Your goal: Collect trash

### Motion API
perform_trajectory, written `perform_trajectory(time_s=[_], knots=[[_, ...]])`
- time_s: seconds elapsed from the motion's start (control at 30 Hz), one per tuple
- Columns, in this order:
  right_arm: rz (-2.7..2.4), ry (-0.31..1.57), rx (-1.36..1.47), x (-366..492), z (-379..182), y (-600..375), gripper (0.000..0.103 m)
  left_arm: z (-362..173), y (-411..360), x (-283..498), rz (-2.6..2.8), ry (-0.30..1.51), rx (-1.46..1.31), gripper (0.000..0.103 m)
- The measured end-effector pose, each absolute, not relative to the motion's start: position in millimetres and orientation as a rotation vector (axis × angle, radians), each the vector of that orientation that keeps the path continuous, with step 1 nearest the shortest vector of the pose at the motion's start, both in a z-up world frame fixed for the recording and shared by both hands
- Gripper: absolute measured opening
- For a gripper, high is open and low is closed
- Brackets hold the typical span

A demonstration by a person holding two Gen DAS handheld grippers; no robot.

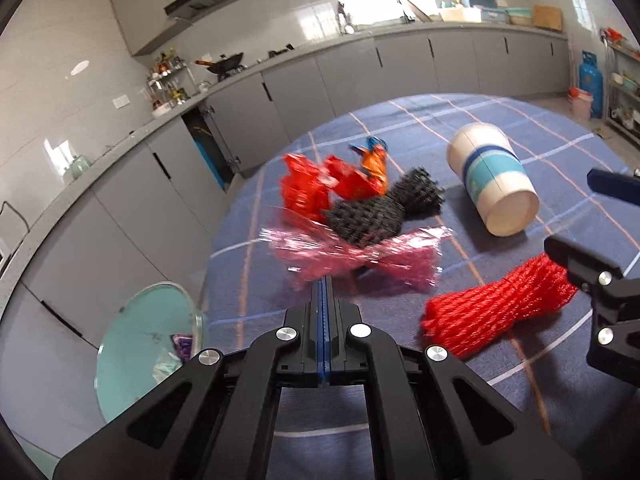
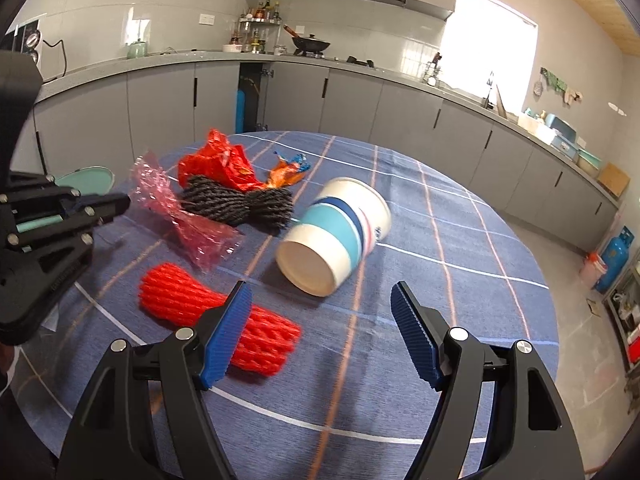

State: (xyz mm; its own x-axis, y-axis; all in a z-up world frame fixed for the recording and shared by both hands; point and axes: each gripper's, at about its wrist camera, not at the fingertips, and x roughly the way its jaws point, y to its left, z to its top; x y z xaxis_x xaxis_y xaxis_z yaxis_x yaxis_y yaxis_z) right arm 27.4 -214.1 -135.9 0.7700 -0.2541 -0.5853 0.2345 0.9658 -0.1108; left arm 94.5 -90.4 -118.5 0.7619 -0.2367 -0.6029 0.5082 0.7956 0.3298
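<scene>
While most of the trash sits on the desk (image 2: 460, 240), the job looks like it's only just begun. Down by the desk's left edge, the green bin (image 1: 140, 332) has a purple bit & some pale bits inside, so a little may be done already.

Left claw (image 1: 325, 284) is shut tight, w/ its tips pinched on the near edge of the pink wrapper (image 1: 348, 258). Pic is blurry there, so I can't tell if the wrapper is off the cloth yet. I think it goes in the bin next.

Right claw (image 2: 320, 320) is wide open & holds nothing. It hangs over the desk, w/ the red foam net (image 2: 216, 316) just beside its left finger & the paper cup (image 2: 336, 236) lying on its side a bit past it.

Farther back, the black foam net (image 2: 240, 204) touches the pink wrapper. Behind it lie the red wrapper (image 2: 216, 164) & the orange wrapper (image 2: 288, 172).

So 5 things are left to pick up, plus the pink one in hand.
</scene>
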Motion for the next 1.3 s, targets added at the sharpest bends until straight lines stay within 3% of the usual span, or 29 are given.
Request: perform_trajectory(time_s=[0.07, 0.1, 0.13, 0.17, 0.27, 0.37, 0.4, 0.43, 0.5, 0.7, 0.83, 0.93, 0.97, 1.0, 1.03, 1.3], knots=[[-0.256, 0.629, -0.033, 28.6, -132.7, -209.3, 0.071, -112.2, -83.4, 95.8, -0.380, 0.547, 0.501, 0.006], [-0.248, 0.626, -0.032, 29.7, -131.8, -207.0, 0.071, -110.6, -80.5, 98.4, -0.361, 0.545, 0.495, 0.013], [-0.243, 0.627, -0.034, 30.7, -131.8, -206.1, 0.071, -110.5, -76.9, 101.4, -0.343, 0.545, 0.489, 0.037], [-0.230, 0.633, -0.039, 34.4, -133.2, -203.1, 0.071, -110.8, -73.7, 105.1, -0.321, 0.541, 0.485, 0.050], [-0.192, 0.670, -0.045, 44.5, -141.4, -198.9, 0.067, -115.8, -70.8, 118.0, -0.298, 0.564, 0.486, 0.054], [-0.124, 0.739, -0.043, 54.0, -149.5, -195.7, 0.045, -117.8, -73.0, 124.6, -0.286, 0.567, 0.493, 0.064], [-0.106, 0.752, -0.039, 54.9, -152.5, -194.4, 0.030, -117.0, -74.1, 125.9, -0.286, 0.565, 0.494, 0.067], [-0.078, 0.765, -0.031, 55.0, -154.8, -193.6, 0.019, -115.5, -76.0, 126.7, -0.283, 0.556, 0.497, 0.073], [-0.067, 0.758, -0.041, 52.2, -155.2, -189.5, 0.000, -113.1, -80.0, 127.0, -0.290, 0.542, 0.507, 0.074], [-0.123, 0.667, -0.013, 24.5, -137.4, -200.4, 0.000, -108.1, -86.5, 125.3, -0.299, 0.524, 0.517, 0.076], [-0.212, 0.611, 0.023, 7.9, -123.3, -224.0, 0.000, -109.2, -97.1, 126.6, -0.328, 0.532, 0.516, 0.085], [-0.221, 0.593, 0.087, 4.2, -121.3, -238.9, 0.002, -112.6, -102.5, 131.3, -0.336, 0.554, 0.507, 0.086], [-0.217, 0.587, 0.101, 5.1, -121.0, -241.1, 0.012, -112.9, -102.1, 133.1, -0.328, 0.557, 0.506, 0.086], [-0.200, 0.583, 0.109, 6.4, -119.8, -240.9, 0.043, -113.4, -100.4, 133.9, -0.319, 0.559, 0.504, 0.086], [-0.164, 0.575, 0.110, 9.4, -118.8, -237.7, 0.055, -113.4, -98.0, 134.8, -0.307, 0.560, 0.502, 0.086], [-0.029, 0.725, 0.063, 52.1, -139.5, -212.6, 0.056, -124.2, -68.1, 138.7, -0.211, 0.588, 0.504, 0.086]])
